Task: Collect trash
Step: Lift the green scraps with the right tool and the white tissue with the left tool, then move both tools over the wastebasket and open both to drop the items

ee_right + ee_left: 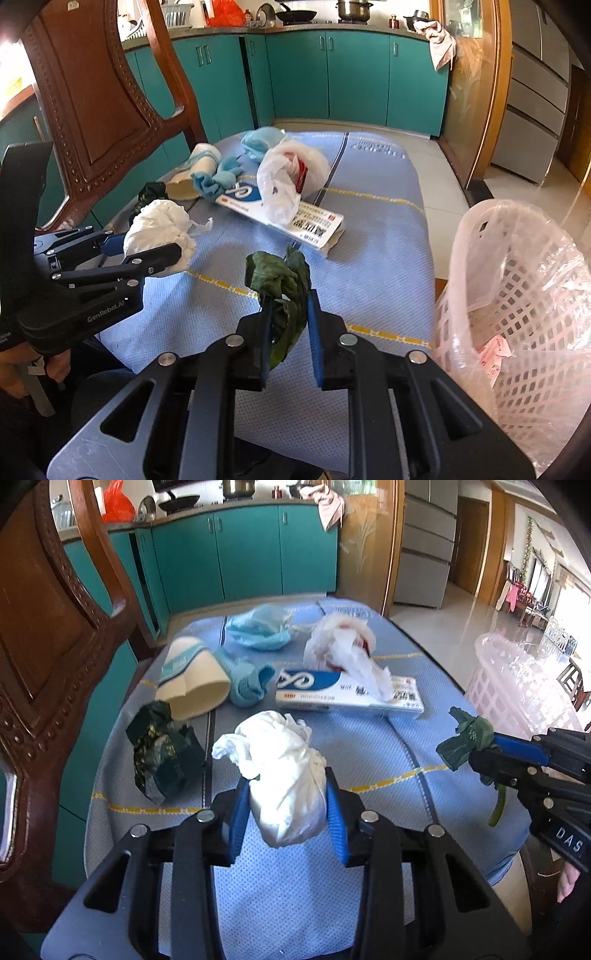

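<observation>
My left gripper point(287, 775) is shut on a crumpled white wad point(280, 746), lifted a little above the blue tablecloth point(388, 760). In the right wrist view that wad point(159, 225) shows at the left between the left gripper's fingers point(159, 256). My right gripper point(290, 295) is shut on a wilted dark green leaf point(277, 273), which hangs over the cloth. The left wrist view shows the same leaf point(461, 742) at the right. A pink mesh basket point(517, 295) lined with clear plastic stands just right of the table.
On the cloth lie a toothpaste box point(332, 698), a white plastic bag point(343, 642), a blue mask point(258, 627), a paper cup point(192, 679), a blue rag point(247, 683) and a dark green wrapper point(162, 753). A carved wooden chair point(55, 627) stands at the left.
</observation>
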Available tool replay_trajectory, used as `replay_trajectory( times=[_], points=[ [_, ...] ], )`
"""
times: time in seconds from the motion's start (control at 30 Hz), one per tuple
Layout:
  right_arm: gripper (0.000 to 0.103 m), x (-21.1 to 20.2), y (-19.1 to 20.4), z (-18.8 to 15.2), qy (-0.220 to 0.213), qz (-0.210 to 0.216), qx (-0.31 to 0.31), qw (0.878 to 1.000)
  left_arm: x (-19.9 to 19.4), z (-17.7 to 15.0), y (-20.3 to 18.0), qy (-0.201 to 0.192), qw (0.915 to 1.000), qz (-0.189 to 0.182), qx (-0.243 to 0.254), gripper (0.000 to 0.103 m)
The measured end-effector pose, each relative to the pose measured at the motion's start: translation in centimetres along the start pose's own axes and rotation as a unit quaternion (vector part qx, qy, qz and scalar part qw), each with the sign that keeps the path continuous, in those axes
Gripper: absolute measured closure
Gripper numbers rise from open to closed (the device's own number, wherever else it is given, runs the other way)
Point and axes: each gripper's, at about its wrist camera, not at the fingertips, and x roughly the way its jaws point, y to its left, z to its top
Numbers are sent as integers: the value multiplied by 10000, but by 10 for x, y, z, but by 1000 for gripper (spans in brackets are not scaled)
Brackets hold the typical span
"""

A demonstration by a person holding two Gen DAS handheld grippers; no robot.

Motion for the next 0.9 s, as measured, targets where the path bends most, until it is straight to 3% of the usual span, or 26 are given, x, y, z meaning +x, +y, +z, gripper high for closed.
replay_trajectory(
  times=[0.23,0.43,0.73,0.9],
  points=[
    [85,-37,-13,14,-461,-47,98,9989,-31,12,-11,-392,9991,-178,-35,65],
    [85,-80,-47,20,-951,-266,367,9944,-50,30,-32,-596,9959,-684,-31,65],
    [85,-130,-121,-9,-1271,-974,1016,9818,-44,61,-117,-532,9862,-1481,512,65],
    [85,-154,-155,-32,-1324,-1323,1338,9732,-29,75,-179,-426,9750,-1989,894,65]
  ],
)
